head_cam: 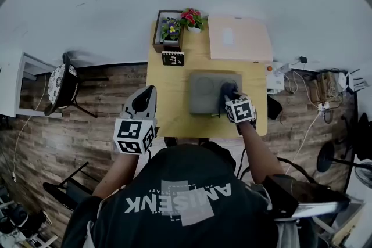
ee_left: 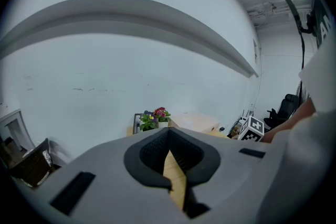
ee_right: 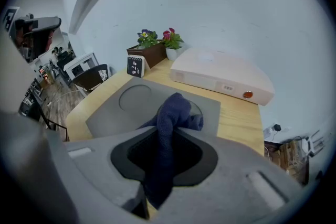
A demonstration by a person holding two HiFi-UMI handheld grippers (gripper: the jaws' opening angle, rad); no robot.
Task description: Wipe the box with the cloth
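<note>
Cloth [ee_right: 176, 110] is clamped by right gripper [ee_right: 163, 165] upon box [ee_right: 113, 115]; left gripper [ee_left: 171, 162] is held aside, jaws together, empty.

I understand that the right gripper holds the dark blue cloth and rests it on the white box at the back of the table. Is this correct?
Not quite. The right gripper does hold the dark blue cloth, but the cloth rests on the grey box, not on the white box at the back of the table, which lies beyond it. The right gripper view shows this plainly.
</note>
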